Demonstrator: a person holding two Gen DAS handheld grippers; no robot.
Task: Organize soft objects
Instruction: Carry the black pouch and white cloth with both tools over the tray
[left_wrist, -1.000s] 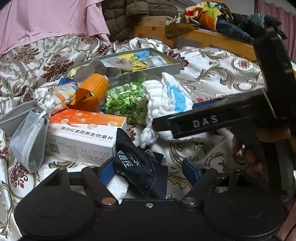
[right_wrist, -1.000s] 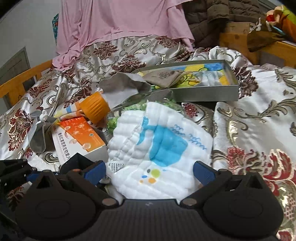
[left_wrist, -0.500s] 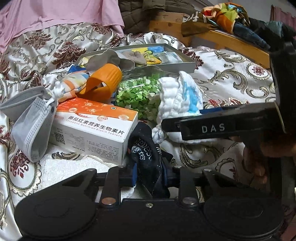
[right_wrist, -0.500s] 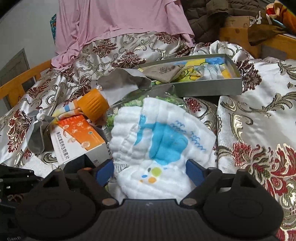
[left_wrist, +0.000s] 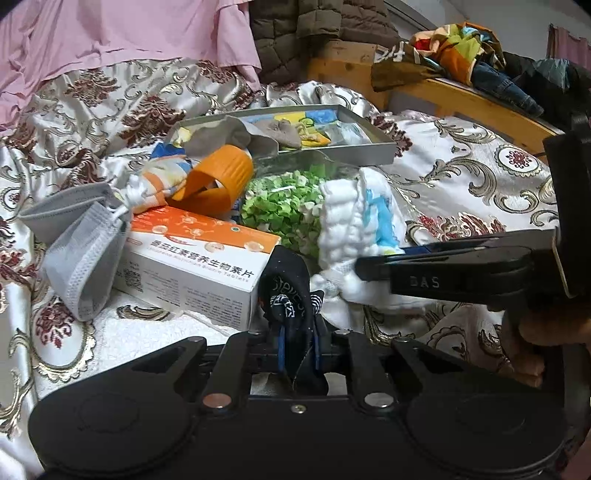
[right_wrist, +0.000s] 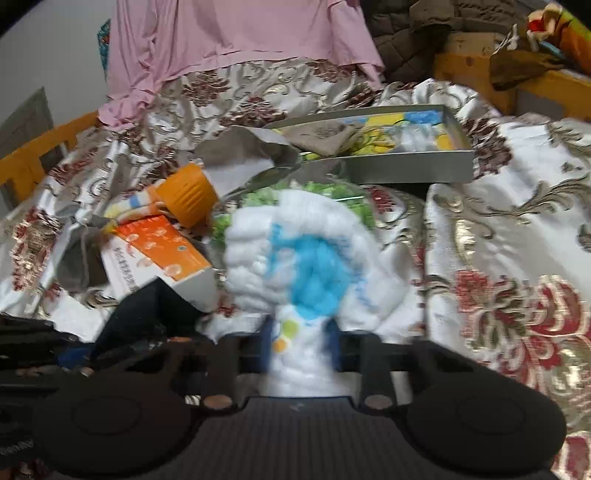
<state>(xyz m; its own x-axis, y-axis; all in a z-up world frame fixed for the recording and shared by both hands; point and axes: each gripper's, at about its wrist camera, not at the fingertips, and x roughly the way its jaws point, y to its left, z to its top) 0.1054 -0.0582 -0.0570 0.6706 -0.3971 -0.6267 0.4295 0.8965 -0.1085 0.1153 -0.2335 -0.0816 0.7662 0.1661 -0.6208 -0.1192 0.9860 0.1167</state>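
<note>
Jaws of both grippers have just been closing: left gripper now pinches the black sock beside the pill box, right gripper clamps the white quilted cloth on the bed, so 2 soft items look ready to lift toward the grey tray

"DAS" on right gripper; "Tablets" on box.

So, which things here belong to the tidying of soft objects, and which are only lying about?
Part of the job:
- black sock, pinched in the left claw, which has just closed
- white and blue cloth, pinched in the right claw, likewise
- grey face mask
- grey tray holding small fabrics

Lying about:
- tablet box
- orange cap
- green bits
</note>
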